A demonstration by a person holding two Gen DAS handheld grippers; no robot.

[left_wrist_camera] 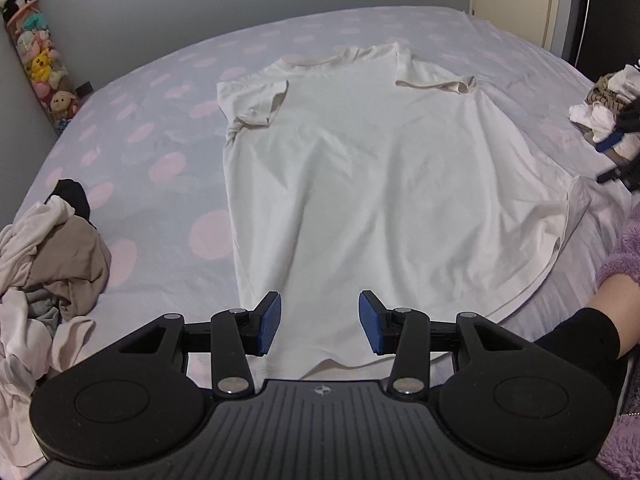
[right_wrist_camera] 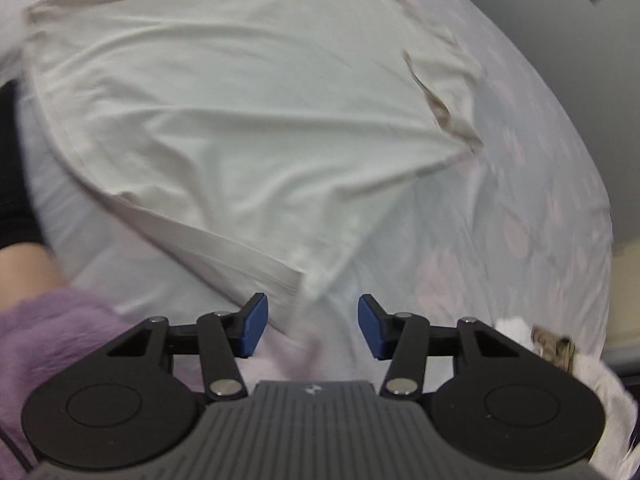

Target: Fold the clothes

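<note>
Shirt (left_wrist_camera: 360,168) flat on bed, hem between left gripper (left_wrist_camera: 319,323) fingers (both pairs apart, empty).

A bed (left_wrist_camera: 160,128) carries everything here, covered by a pale lilac sheet with pink dots. A white T-shirt (left_wrist_camera: 360,184) lies spread flat on its middle, neckline at the far end, hem at the near edge, both short sleeves turned inward. At the bed's near left lies a heap of crumpled clothes (left_wrist_camera: 48,264) in cream, tan and black. On the right edge sits a small pile of whites and patterned pieces (left_wrist_camera: 600,108).
</note>
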